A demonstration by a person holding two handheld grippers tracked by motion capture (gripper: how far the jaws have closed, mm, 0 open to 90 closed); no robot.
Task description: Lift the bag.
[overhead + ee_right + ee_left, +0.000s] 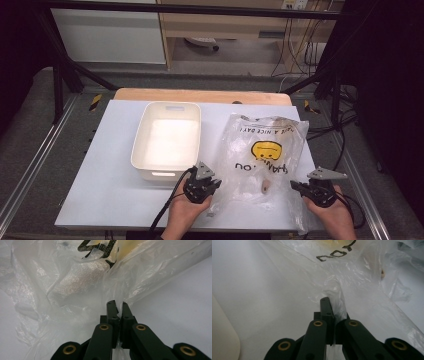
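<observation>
both grippers, left gripper [214,186] and right gripper [296,186], clamp the plastic bag [262,150] holding a small item [266,186]; white bin [167,140] empty

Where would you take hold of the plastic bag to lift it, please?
At its near edge, one corner each side, coming in from the person's side. The bag lies flat with that rim nearest. The left gripper and right gripper are already shut on the film there.

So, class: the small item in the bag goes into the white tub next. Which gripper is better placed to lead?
Probably the left gripper: it grips the plastic bag right beside the tub. The right gripper grips the bag's far edge.
</observation>
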